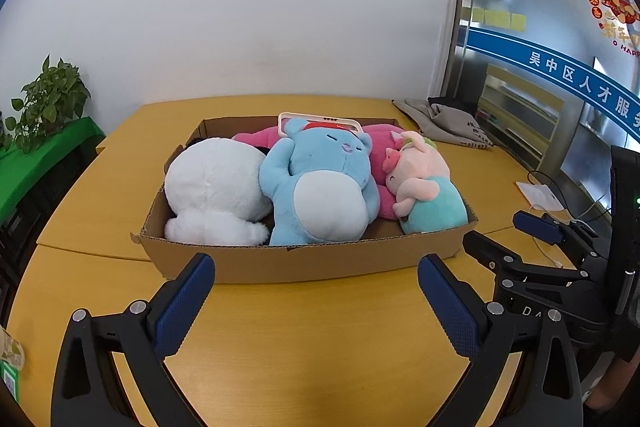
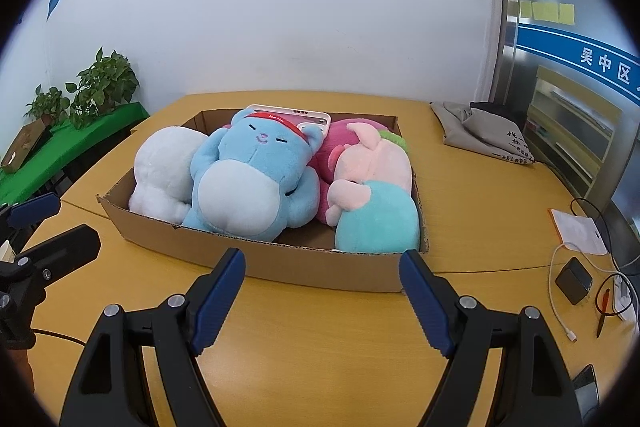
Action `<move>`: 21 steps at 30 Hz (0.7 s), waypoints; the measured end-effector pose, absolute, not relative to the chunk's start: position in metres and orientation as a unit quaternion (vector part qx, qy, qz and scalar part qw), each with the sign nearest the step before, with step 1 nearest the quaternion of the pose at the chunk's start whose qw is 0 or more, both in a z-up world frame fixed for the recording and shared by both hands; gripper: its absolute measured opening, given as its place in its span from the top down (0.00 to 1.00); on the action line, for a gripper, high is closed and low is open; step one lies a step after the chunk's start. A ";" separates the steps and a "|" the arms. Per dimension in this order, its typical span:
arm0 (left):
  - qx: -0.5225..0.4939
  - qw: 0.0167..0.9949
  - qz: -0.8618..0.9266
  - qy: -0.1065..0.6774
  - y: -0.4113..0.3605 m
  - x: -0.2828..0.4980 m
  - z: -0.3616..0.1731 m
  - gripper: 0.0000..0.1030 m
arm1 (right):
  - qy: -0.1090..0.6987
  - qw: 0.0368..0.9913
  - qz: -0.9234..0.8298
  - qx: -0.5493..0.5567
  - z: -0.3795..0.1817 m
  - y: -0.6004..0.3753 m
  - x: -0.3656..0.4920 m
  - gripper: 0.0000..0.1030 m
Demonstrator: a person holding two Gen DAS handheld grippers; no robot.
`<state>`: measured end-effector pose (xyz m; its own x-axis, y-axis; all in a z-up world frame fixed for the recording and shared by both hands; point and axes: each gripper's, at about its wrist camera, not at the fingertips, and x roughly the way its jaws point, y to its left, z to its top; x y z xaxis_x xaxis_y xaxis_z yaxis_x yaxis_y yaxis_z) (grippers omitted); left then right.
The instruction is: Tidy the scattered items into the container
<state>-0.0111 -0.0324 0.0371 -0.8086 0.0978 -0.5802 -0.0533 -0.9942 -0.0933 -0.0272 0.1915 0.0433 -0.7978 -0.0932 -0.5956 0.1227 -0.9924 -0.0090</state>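
Note:
A shallow cardboard box [image 1: 304, 261] [image 2: 320, 267] sits on the yellow table and holds several plush toys. In it lie a white plush [image 1: 216, 187] [image 2: 164, 171], a blue plush [image 1: 320, 187] [image 2: 248, 179], a dark pink plush [image 1: 380, 147] [image 2: 340, 143] and a pink-and-teal plush [image 1: 428, 191] [image 2: 376, 203]. A white-framed item [image 1: 320, 119] [image 2: 288, 111] lies at the back of the box. My left gripper [image 1: 316, 295] hangs open just before the box's near wall, with nothing between its fingers. My right gripper [image 2: 322, 291] is open too, empty, at the same wall; it also shows at the right in the left wrist view [image 1: 508, 239].
A grey cloth bag [image 1: 448, 123] [image 2: 488, 131] lies at the table's back right. A white packet [image 2: 580, 231], a black adapter [image 2: 574, 281], cables and a pen [image 2: 602, 311] sit at the right edge. Potted plants [image 2: 104, 83] stand on a green shelf at the left.

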 end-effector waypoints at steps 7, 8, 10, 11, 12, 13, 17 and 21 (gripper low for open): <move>-0.307 0.048 0.950 -0.037 -0.028 -0.009 0.035 0.00 | 0.024 0.062 -0.946 0.318 0.038 0.190 -0.020 0.23; -0.308 0.051 0.949 -0.037 -0.026 -0.010 0.034 0.00 | 0.024 0.059 -0.946 0.318 0.037 0.191 -0.019 0.23; -0.310 0.058 0.948 -0.038 -0.024 -0.010 0.033 0.00 | 0.020 0.052 -0.947 0.317 0.037 0.196 -0.017 0.23; -0.309 0.061 0.948 -0.041 -0.024 -0.009 0.033 0.00 | 0.017 0.050 -0.947 0.317 0.037 0.198 -0.016 0.23; -0.309 0.065 0.948 -0.047 -0.024 -0.008 0.033 0.00 | 0.015 0.047 -0.947 0.316 0.037 0.200 -0.015 0.23; -0.309 0.067 0.947 -0.055 -0.026 -0.007 0.033 0.00 | 0.013 0.045 -0.947 0.316 0.036 0.201 -0.015 0.23; -0.299 0.051 0.950 -0.076 -0.034 -0.003 0.032 0.00 | 0.009 0.045 -0.948 0.316 0.036 0.199 -0.015 0.23; -0.287 0.024 0.955 -0.069 -0.035 -0.002 0.029 0.00 | 0.018 0.055 -0.947 0.315 0.035 0.193 -0.012 0.23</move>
<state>-0.0020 -0.0349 0.0286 -0.8337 0.0861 -0.5455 -0.0071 -0.9893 -0.1454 -0.0121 0.1927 0.0351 -0.7952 -0.0925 -0.5992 0.1153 -0.9933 0.0003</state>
